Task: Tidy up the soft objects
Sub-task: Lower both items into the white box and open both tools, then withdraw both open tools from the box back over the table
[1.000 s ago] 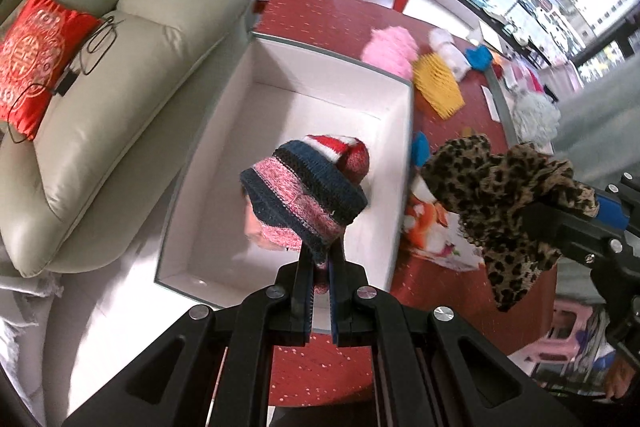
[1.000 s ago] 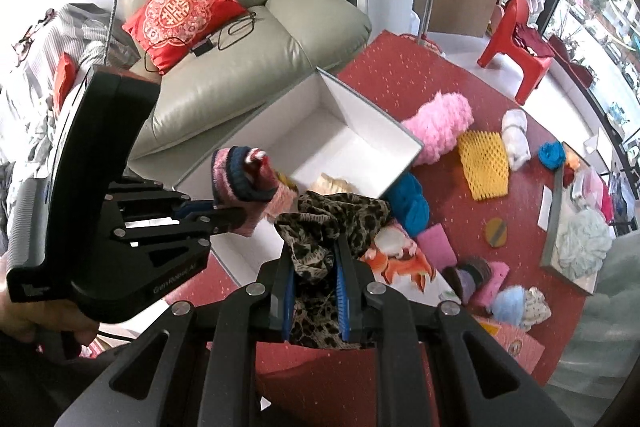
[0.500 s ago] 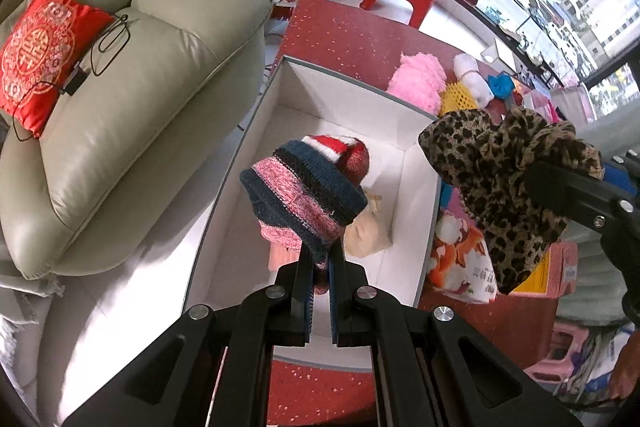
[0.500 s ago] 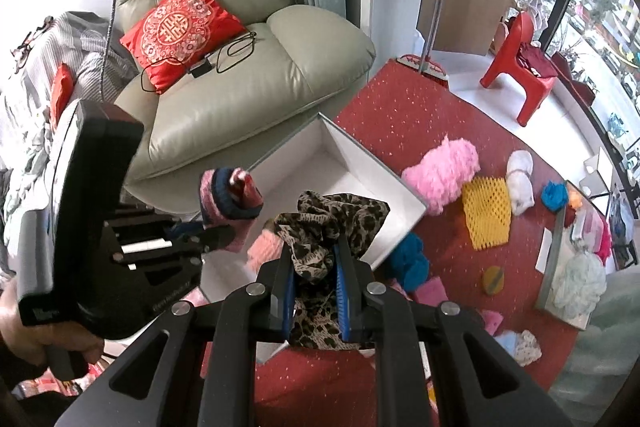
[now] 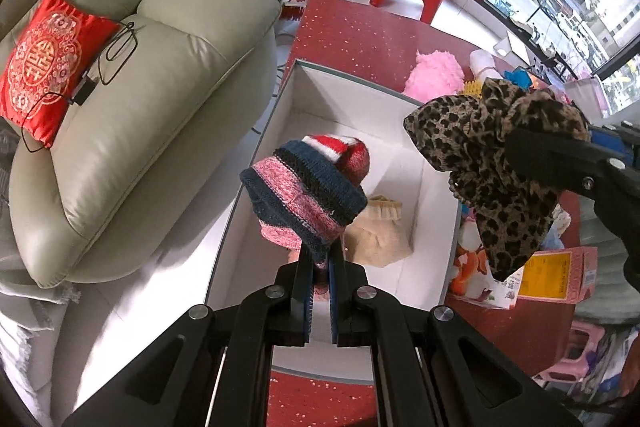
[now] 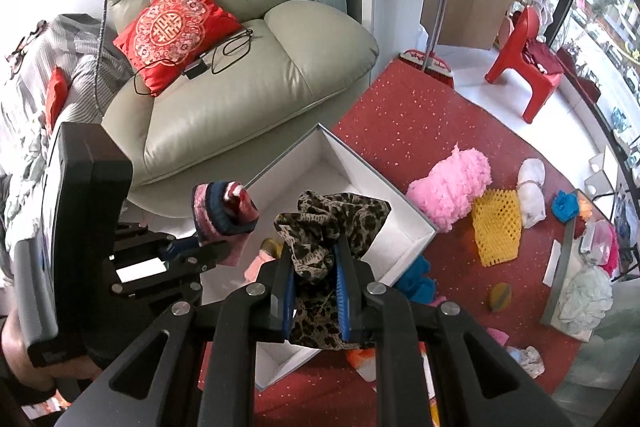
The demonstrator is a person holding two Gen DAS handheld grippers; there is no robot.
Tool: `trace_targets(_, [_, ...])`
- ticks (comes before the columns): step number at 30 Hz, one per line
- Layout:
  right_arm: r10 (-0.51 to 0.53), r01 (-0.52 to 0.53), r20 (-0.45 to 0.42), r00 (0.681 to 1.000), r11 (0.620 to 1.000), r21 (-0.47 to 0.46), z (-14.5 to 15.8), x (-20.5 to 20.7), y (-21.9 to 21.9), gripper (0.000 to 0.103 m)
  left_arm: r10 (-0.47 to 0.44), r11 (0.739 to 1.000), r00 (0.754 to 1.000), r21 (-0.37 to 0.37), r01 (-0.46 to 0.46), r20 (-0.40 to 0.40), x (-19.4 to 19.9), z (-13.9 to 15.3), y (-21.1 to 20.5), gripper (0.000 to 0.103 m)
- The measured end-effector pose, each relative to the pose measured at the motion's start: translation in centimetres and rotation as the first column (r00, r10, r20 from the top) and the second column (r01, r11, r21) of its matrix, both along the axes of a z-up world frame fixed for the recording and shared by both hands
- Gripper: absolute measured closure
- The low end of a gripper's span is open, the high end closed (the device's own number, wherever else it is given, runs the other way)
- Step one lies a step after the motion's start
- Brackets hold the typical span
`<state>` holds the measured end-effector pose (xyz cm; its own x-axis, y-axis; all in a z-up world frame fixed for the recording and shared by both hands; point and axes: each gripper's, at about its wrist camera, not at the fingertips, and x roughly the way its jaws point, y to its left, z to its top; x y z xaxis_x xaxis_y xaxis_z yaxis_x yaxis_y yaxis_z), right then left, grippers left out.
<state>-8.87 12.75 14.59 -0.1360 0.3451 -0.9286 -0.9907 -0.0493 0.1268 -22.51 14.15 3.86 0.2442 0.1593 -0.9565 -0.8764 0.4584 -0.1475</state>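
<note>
**Carrying two soft pieces over the white box**

Looking along the left tongs (image 5: 320, 259), they are clenching a striped knit hat (image 5: 306, 187), which is hanging above the white box (image 5: 360, 95). One beige knit piece (image 5: 378, 235) is lying inside the box, below the hat. Over the box's right wall, the right tongs are gripping a leopard-print cloth (image 5: 500, 163). If either grip is loosened while the piece is hanging near a wall, it is likely to drape over the rim or slide out.

Looking along the right tongs (image 6: 316, 267), they are clamping the leopard-print cloth (image 6: 332, 223) above the box (image 6: 404, 211); the hat (image 6: 224, 207) is hanging over the box's left side. Beside the box on the red desk (image 6: 420, 119) are lying one pink fluffy bundle (image 6: 452, 187), one yellow mesh piece (image 6: 496, 227) and one blue knit item (image 6: 416, 279). The two cloths could snag each other, being close.
</note>
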Motion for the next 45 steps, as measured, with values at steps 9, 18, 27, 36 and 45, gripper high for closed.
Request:
trace_targets(9, [-0.014, 0.014, -0.010, 1.000, 1.000, -0.016, -0.7, 0.5, 0.6, 0.084, -0.021, 1.000, 0.999, 0.022, 0.021, -0.040, 0.7, -0.2, -0.2, 0.096])
trace_targets(18, [-0.039, 0.038, -0.034, 0.999, 0.999, -0.024, -1.0, 1.2, 0.6, 0.060, -0.013, 1.000, 0.996, 0.027, 0.015, -0.085, 0.6, -0.5, -0.2, 0.096])
trace_targets(27, [-0.053, 0.052, -0.032, 0.998, 0.998, -0.022, -0.7, 1.4, 0.2, 0.051, -0.013, 0.999, 0.993, 0.045, 0.018, -0.120, 0.5, -0.4, -0.5, 0.096])
trace_targets(36, [-0.064, 0.063, -0.029, 0.998, 0.998, -0.025, -0.8, 1.6, -0.6, 0.041, -0.009, 0.998, 0.991, 0.059, 0.017, -0.134, 0.4, -0.1, -0.9, 0.096])
trace_targets(45, [-0.095, 0.094, -0.024, 0.995, 0.995, -0.032, -0.9, 2.5, -1.6, 0.036, 0.015, 0.988, 0.989, 0.156, 0.008, -0.146, 0.5, 1.4, -1.7, 0.020])
